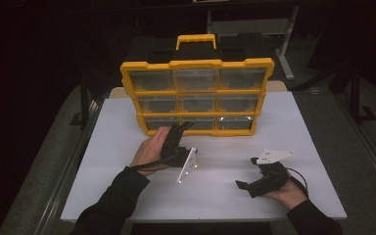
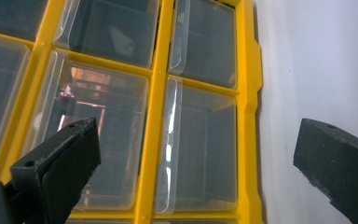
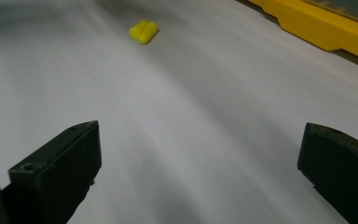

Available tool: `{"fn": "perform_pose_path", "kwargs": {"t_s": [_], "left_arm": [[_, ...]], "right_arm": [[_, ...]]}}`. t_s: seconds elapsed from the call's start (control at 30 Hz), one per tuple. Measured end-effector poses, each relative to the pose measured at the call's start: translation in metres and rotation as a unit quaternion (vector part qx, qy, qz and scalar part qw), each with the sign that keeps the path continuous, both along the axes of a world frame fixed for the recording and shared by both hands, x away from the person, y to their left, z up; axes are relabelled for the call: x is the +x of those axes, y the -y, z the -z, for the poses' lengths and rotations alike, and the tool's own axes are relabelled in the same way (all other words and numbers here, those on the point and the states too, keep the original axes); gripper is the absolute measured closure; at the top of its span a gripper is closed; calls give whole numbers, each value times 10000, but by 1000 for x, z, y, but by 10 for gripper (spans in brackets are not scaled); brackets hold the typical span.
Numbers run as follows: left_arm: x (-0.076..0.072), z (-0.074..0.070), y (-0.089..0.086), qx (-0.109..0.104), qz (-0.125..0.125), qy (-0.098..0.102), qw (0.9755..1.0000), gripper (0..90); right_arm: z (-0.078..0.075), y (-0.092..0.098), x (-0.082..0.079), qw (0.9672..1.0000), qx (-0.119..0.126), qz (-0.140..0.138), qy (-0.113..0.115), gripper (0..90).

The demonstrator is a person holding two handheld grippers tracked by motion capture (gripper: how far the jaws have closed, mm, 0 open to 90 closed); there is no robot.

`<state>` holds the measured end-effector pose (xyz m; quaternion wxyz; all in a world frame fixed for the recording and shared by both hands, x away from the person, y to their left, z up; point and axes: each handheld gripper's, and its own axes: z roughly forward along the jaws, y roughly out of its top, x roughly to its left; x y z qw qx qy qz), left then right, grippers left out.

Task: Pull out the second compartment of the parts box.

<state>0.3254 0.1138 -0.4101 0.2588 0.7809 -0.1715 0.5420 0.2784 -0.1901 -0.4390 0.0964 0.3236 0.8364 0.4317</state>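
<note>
While spread wide, left claw (image 2: pixel 196 154) faces organizer's (image 2: pixel 154 116) bottom-row drawer (image 2: pixel 205 144), just ahead.

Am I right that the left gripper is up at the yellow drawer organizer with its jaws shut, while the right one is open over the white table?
Not quite: the left gripper is open, not shut. The left gripper view shows its jaws wide apart before the yellow drawer organizer. The right gripper is indeed open over the white table.

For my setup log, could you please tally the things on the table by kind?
Yellow drawer organizer: 1
Clear drawers in it, counted in the high view: 9
Small yellow piece on the white tabletop: 1
Hand-held grippers, left and right: 2
Total: 13
</note>
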Motion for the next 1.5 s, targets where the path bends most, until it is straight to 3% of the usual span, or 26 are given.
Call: {"fn": "perform_pose_path", "kwargs": {"t_s": [0.17,0.7,1.43,1.5], "left_arm": [[-1,1,0,105,-15,197,9997,4],[-1,-3,0,169,-5,310,9994,4],[5,-31,0,121,24,555,9984,5],[5,-35,1,132,97,624,9979,38]], "right_arm": [[0,0,0,10000,-9,7,6,0],[-1,0,-1,10000,-34,-6,25,0],[-1,-1,-2,10000,-39,-13,28,0],[-1,-1,-2,10000,-40,-10,31,0]]}}
